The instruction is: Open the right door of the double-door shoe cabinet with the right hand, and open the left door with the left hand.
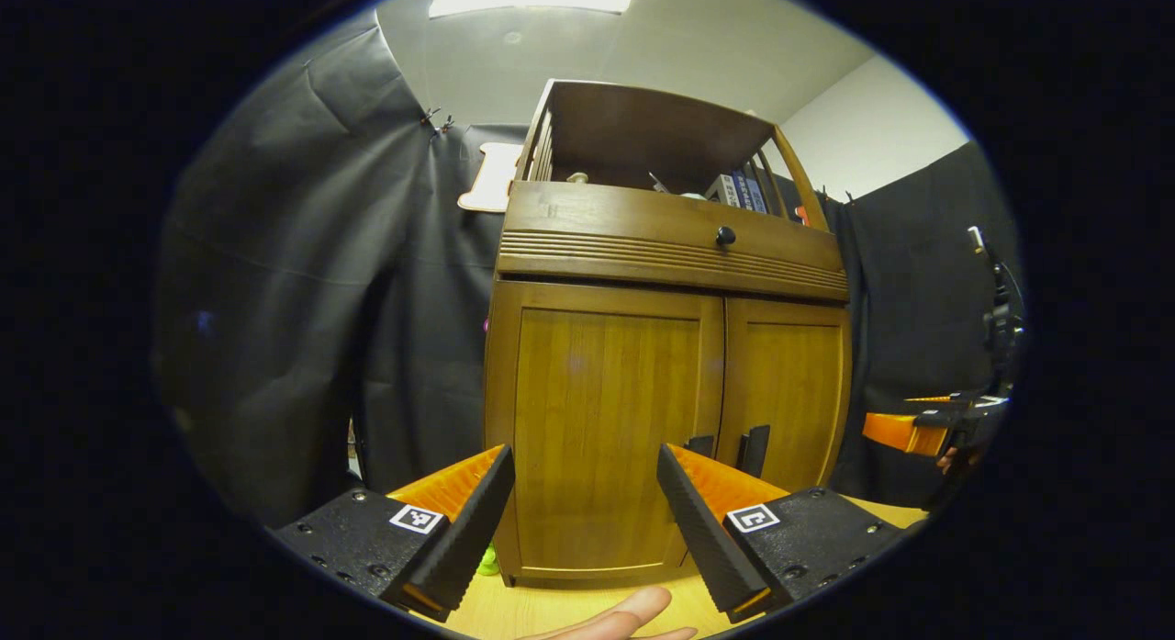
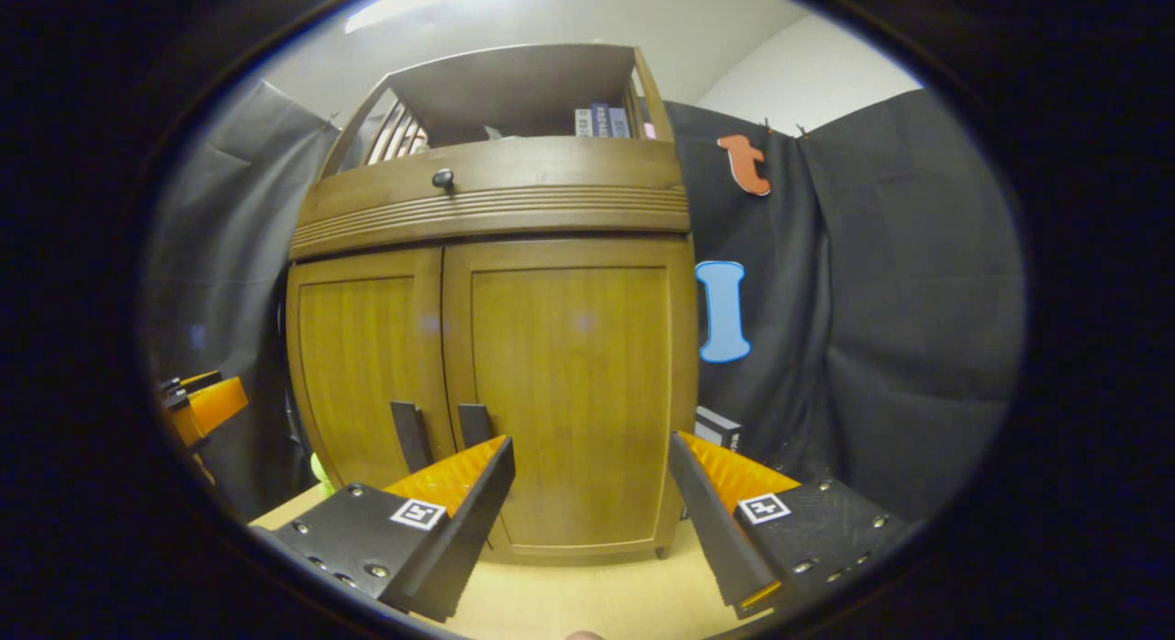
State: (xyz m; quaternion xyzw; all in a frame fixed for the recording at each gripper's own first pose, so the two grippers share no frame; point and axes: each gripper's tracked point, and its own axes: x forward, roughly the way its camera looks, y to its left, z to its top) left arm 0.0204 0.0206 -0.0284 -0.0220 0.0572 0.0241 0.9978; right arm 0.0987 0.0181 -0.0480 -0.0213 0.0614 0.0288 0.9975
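Observation:
A brown wooden shoe cabinet [image 1: 670, 245] [image 2: 496, 199] stands ahead with both doors closed. In the left gripper view, my left gripper [image 1: 586, 511] is open in front of the left door [image 1: 606, 429], a short way off it. Two dark handles [image 1: 753, 449] sit where the doors meet, near the bottom. In the right gripper view, my right gripper [image 2: 592, 502] is open before the right door [image 2: 574, 383], with the handles [image 2: 408, 433] to the left of its fingers. The right gripper [image 1: 918, 431] also appears at the right edge of the left gripper view, and the left gripper [image 2: 197, 406] at the left edge of the right gripper view.
The cabinet rests on a light wooden surface [image 2: 587, 594]. Above the doors is a drawer with a round dark knob [image 1: 725, 236], and an open shelf on top holds books [image 1: 739, 192]. Black cloth hangs on both sides. A fingertip [image 1: 633, 612] shows at the bottom.

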